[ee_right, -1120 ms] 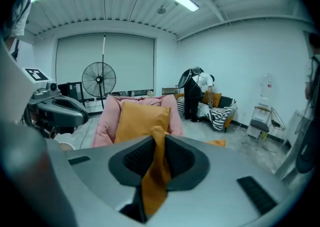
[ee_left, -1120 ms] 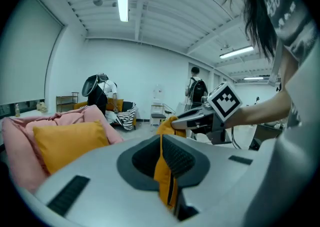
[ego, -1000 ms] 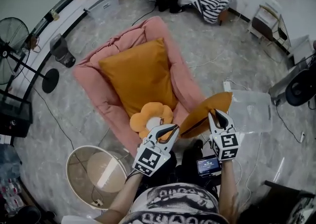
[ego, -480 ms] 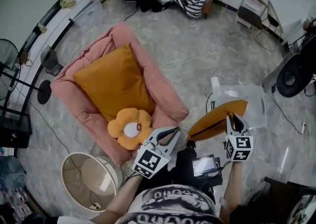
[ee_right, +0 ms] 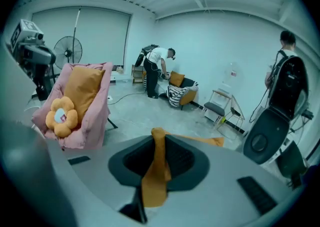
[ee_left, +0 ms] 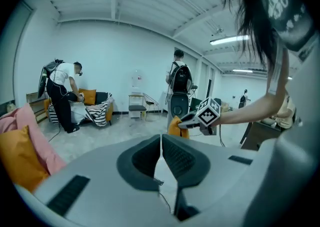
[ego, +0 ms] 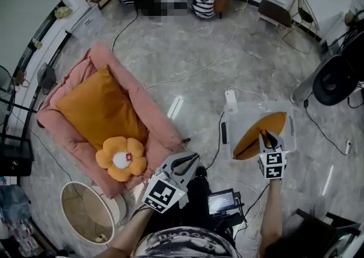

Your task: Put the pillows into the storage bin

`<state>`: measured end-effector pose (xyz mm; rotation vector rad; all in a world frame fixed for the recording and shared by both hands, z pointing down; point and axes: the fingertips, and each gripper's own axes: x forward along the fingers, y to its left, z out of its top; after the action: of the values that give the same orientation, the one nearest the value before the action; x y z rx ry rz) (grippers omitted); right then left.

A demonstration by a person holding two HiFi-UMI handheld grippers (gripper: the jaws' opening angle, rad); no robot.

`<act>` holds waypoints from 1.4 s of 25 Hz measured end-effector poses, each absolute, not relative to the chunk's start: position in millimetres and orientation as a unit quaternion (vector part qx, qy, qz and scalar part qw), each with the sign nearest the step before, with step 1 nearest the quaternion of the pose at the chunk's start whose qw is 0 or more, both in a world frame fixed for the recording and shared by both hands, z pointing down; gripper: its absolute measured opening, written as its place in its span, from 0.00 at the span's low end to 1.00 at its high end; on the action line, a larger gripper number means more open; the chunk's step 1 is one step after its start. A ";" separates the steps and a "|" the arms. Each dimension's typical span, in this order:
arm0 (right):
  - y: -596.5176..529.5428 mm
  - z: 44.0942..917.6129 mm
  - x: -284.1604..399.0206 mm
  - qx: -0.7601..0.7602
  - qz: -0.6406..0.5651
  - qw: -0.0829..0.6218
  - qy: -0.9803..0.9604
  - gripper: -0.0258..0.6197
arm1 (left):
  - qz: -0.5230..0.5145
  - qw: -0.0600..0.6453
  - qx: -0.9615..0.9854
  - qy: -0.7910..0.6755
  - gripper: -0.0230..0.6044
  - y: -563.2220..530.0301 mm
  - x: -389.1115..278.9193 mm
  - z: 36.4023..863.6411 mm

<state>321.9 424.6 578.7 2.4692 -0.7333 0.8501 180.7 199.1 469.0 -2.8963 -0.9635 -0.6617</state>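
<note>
Since the earlier frames, the right gripper [ego: 266, 136] has moved the gripped pillow [ego: 255, 133] from beside the pink lounger [ego: 153, 117] across to the clear storage bin [ego: 230, 116]. At left, a large orange pillow [ego: 98, 112] and a flower pillow [ego: 120, 158] lie on the lounger. Left gripper [ego: 190, 161]: jaws pressed together, nothing between them, positioned near the lounger's corner. At right, the gripped pillow sits within the bin's rim outline; contact with the bin floor cannot be determined. Right gripper jaws: clenched on the pillow's fabric edge.
</note>
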 end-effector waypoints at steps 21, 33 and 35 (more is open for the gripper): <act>394.6 734.8 374.7 0.806 0.395 0.233 -0.373 0.34 | -0.269 0.017 -0.936 -0.225 0.07 185.9 206.6 507.8; 232.6 628.1 308.5 0.792 0.304 0.163 -0.503 0.34 | -0.240 -0.010 -0.966 -0.098 0.07 100.1 161.4 464.6; 199.0 618.5 295.5 0.781 0.299 0.153 -0.526 0.34 | -0.236 -0.018 -0.969 -0.070 0.07 79.3 147.1 460.5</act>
<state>295.5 199.0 618.5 2.2412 -1.5093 0.8580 147.1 79.3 460.5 -3.0787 -0.2234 -0.7504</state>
